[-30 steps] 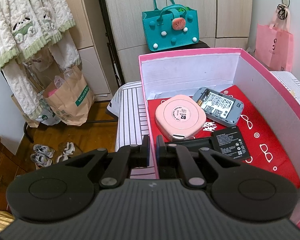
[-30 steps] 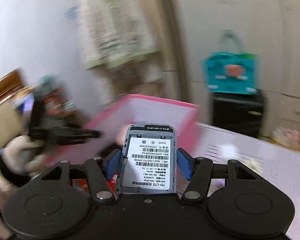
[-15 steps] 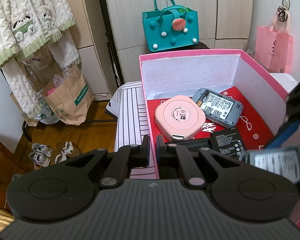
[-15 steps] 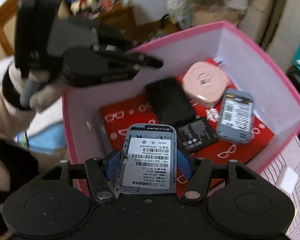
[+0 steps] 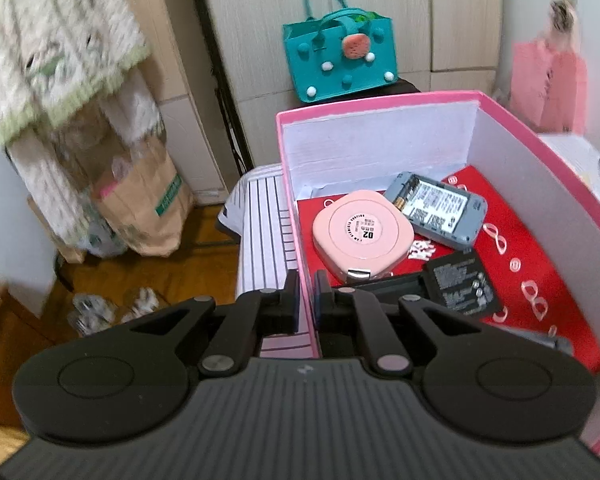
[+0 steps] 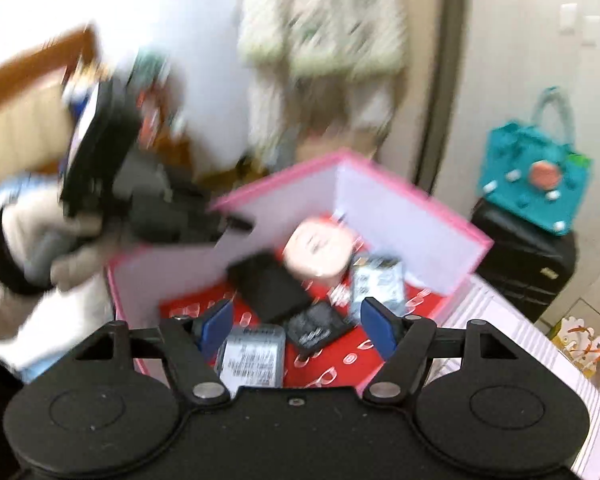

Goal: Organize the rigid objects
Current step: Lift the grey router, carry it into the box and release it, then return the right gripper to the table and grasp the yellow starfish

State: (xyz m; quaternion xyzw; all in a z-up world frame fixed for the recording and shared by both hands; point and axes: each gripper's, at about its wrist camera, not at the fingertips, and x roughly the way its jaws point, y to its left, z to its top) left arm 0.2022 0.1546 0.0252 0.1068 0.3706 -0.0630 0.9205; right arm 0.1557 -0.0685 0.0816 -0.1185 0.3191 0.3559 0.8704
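My right gripper [image 6: 296,326] hangs over the near edge of the pink box [image 6: 384,204], its blue pads spread wide with nothing pressed between them; the jaws have just been opening. The grey router [image 6: 252,356] I was carrying lies label-up on the red floor of the box, directly under and slightly left of the gap, its long axis running away from me toward the box's far wall. It is free of both pads.

My left gripper [image 5: 306,296] is clamped on the box's left wall [image 5: 296,208], one pad outside and one inside, steadying it.

Deeper in the box sit a round pink case [image 5: 362,234], a second grey router [image 5: 436,210] beside it, a black battery [image 5: 462,282] and a black flat case [image 6: 268,286].

The right hand is the free one. As I judge it, that hand should lift straight back off the box to fetch the next piece, clearing the near wall.
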